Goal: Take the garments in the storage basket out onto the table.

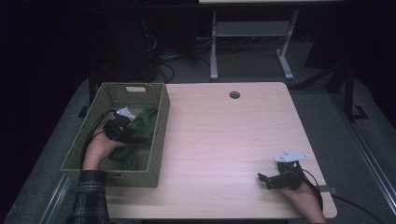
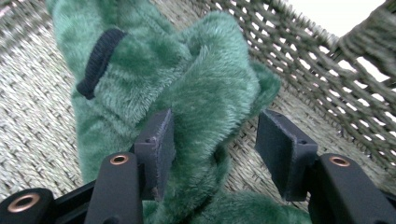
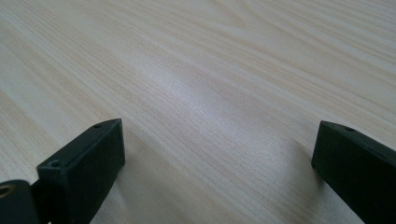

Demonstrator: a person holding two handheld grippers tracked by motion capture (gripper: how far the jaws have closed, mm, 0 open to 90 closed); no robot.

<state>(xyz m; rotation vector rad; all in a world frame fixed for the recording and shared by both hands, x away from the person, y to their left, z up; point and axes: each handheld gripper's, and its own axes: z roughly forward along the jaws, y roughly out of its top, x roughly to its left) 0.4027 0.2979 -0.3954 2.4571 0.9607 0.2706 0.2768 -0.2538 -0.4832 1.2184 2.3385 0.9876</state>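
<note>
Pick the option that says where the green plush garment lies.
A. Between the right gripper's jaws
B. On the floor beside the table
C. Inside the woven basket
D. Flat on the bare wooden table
C: the green plush garment lies on the weave of the woven basket, with the left gripper down in the basket around a fold of it.

A pale wooden table (image 1: 224,140) in a dim room with a grey carpeted floor (image 1: 327,107)

The tabletop is light wood grain with rounded corners and a round cable hole (image 1: 234,94) near its far edge; beyond it stands a white metal table frame (image 1: 250,44) with two legs on flat feet, and a tangle of dark cables (image 1: 161,63) lies on the carpet to the left of that frame. The far part of the room sinks into darkness, while the light falls mostly on the tabletop; a pale strip (image 1: 373,163) runs along the floor at the right
</note>
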